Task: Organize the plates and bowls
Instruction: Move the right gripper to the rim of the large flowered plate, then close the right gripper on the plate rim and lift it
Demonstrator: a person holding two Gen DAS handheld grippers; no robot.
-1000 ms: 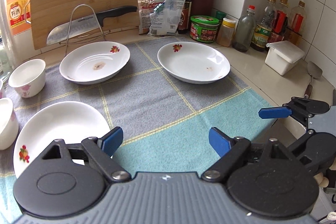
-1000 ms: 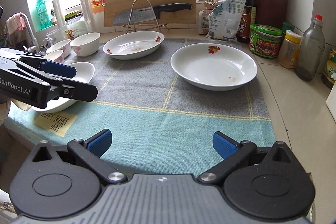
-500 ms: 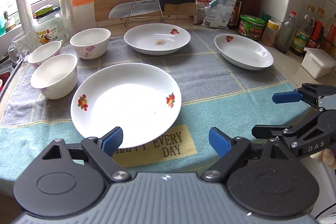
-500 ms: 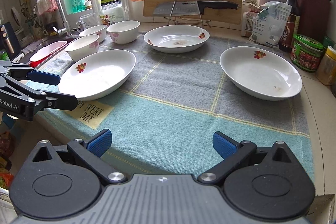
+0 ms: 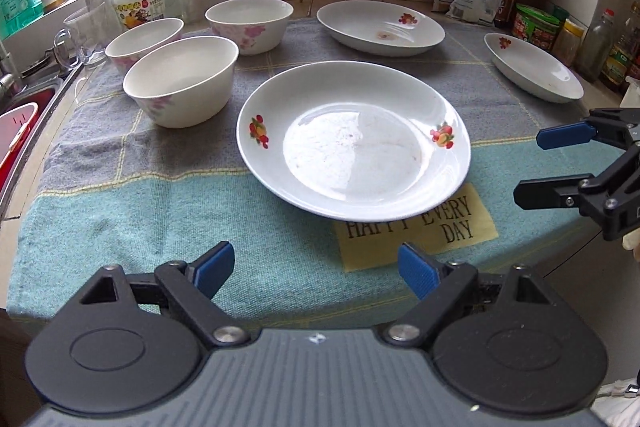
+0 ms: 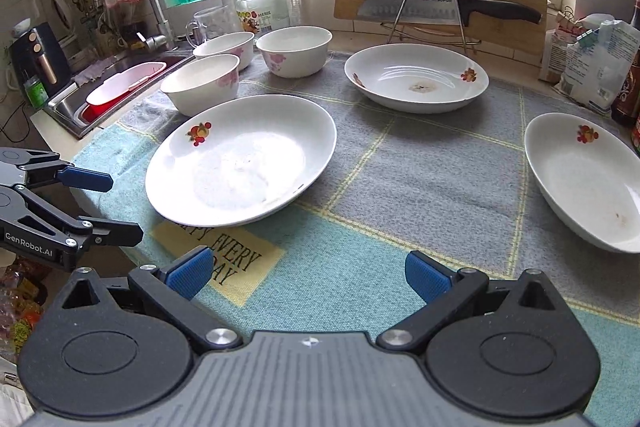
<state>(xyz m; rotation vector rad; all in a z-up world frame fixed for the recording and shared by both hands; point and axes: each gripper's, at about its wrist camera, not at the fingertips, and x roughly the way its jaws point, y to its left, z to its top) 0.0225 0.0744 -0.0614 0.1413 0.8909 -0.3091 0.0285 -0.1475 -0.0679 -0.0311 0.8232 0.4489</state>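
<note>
L tool (image 5: pixel 316 265) has swung off the far plates and now faces the near plate (image 5: pixel 352 139), which sits on the cloth (image 5: pixel 140 211) w/ its front rim over the yellow label (image 5: pixel 416 227); 3 bowls (image 5: pixel 180 83) sit left of that plate, 2 more plates (image 5: pixel 380 27) behind and right of it. Both tools gape wide, gripping nothing, R tool (image 6: pixel 308 277) hanging right of the plate. Nothing stacked yet, so prob. this plate is the first pick.

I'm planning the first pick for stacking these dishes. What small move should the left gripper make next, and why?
Probably ease the left gripper forward to the near rim of the nearest plate. It is open, holds nothing, and that plate lies straight ahead on the cloth, apart from the bowls and the other plates.
</note>
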